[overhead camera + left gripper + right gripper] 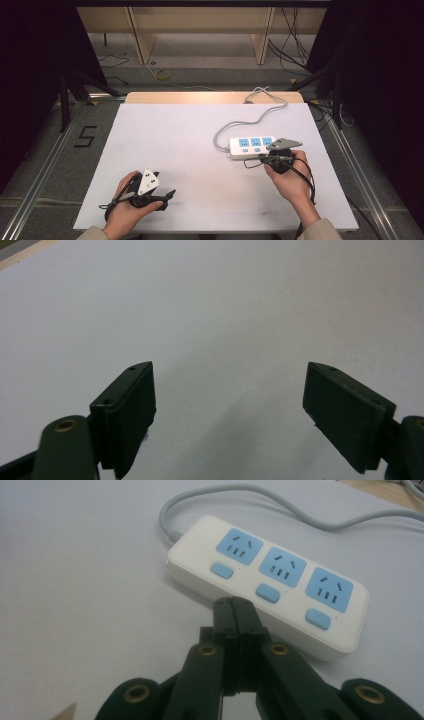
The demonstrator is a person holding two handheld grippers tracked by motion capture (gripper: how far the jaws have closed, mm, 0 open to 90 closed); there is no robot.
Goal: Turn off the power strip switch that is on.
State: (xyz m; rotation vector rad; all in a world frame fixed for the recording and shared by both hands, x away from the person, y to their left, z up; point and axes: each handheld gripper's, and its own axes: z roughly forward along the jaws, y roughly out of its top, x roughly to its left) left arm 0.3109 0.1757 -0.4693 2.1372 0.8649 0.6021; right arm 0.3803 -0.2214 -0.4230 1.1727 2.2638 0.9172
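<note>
A white power strip with three blue sockets and three blue buttons lies on the right side of the white table. Its grey cable loops back toward the far edge. My right gripper is shut with nothing between its jaws; the tips sit just in front of the strip's near side, close to the middle button. At the near left, my left gripper is open above bare white table, nothing between its jaws.
Wooden shelving stands behind the table, with loose cables and a yellow tape roll on the floor. Metal rails run along both sides, and a "5" mark is on the floor at the left.
</note>
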